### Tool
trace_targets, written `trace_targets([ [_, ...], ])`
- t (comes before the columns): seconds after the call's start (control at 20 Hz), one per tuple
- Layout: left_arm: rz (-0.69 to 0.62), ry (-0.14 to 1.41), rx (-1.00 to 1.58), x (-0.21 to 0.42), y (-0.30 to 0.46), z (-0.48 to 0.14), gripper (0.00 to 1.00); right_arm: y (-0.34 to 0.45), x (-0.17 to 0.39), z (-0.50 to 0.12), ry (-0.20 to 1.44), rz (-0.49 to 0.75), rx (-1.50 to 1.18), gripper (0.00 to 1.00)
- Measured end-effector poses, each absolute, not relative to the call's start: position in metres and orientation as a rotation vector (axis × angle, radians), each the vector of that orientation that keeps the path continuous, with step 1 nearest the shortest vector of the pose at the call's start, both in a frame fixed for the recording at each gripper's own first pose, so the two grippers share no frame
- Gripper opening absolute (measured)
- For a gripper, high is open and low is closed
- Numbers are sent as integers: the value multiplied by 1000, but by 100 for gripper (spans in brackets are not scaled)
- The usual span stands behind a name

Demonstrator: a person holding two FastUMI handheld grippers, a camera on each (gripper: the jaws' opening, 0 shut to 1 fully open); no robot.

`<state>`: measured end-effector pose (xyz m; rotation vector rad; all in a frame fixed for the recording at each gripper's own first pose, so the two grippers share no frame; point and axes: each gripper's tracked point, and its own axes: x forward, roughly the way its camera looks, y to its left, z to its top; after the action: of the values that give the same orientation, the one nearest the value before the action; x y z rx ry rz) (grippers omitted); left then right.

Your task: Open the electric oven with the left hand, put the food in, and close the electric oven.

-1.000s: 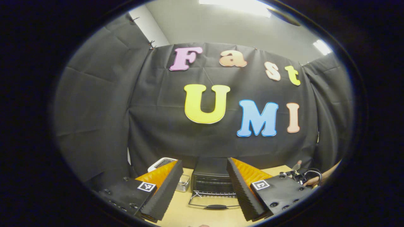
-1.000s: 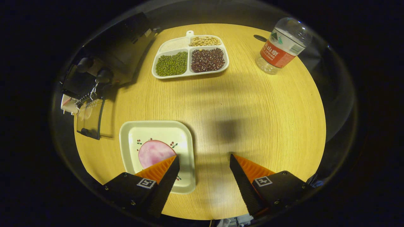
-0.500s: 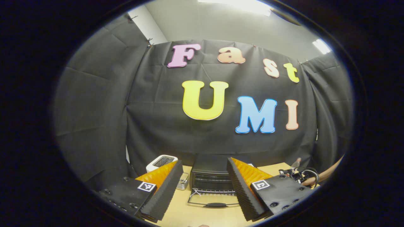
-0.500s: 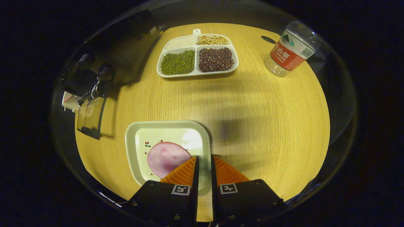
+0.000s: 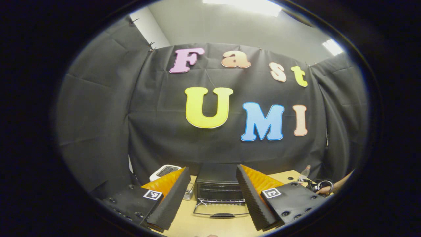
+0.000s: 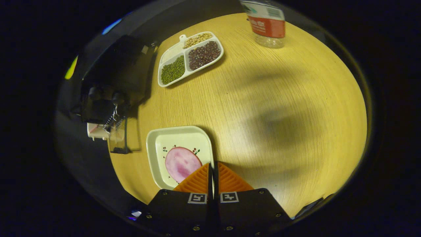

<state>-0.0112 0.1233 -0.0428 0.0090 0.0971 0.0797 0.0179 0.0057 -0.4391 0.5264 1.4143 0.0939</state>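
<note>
A: Where is the right gripper [image 6: 212, 169]?

B: Low over the table [image 6: 279, 108], its fingers drawn together on the right rim of the plate [image 6: 158, 138]. The rim goes in between the tips, so they look clamped on it.

A: And the food?

B: A pink round slice [image 6: 182, 163] lies on the plate, just left of the fingertips. I cannot tell if a finger touches it.

A: The oven?

B: In the right gripper view it sits far to the left and ahead, black, with its door [image 6: 119, 140] dropped open toward the plate. In the left gripper view the oven [image 5: 219, 186] stands straight ahead between the fingers, door [image 5: 221, 210] down flat on the table [image 5: 210, 227].

A: So the left gripper [image 5: 213, 179] holds nothing?

B: Its fingers stand wide apart, bare, well short of the oven.

A: Anything else about?

B: A tray [image 6: 190, 57] of beans ahead of the right gripper, beside the oven, and a bottle [image 6: 265, 23] farther ahead to the right. Left of the left gripper, a white appliance [image 5: 163, 171]. At its far right, a hand [image 5: 325, 189] on the other gripper.
</note>
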Motion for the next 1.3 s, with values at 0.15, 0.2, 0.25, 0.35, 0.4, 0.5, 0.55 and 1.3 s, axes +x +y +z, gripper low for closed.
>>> trace_targets([
  [0.15,59,99,8,-6,113,-42,95,8,9,-435,1336,96,745,0],
  [0.2,51,100,10,-4,109,-41,98,10,5,-431,1307,99,813,1],
  [0.25,42,101,11,-3,105,-42,95,10,5,-430,1281,91,868,0],
  [0.35,23,103,10,2,96,-42,95,7,-3,-433,1260,69,916,0],
  [0.4,15,104,8,4,92,-43,95,8,-3,-430,1240,73,938,0],
  [0.5,1,99,13,8,87,-40,98,8,-3,-425,1211,70,971,0],
  [0.55,-6,95,15,9,84,-39,98,8,-3,-421,1194,75,990,1],
  [1.3,-83,63,-3,17,81,-28,95,86,-16,-346,1096,143,1061,1],
])
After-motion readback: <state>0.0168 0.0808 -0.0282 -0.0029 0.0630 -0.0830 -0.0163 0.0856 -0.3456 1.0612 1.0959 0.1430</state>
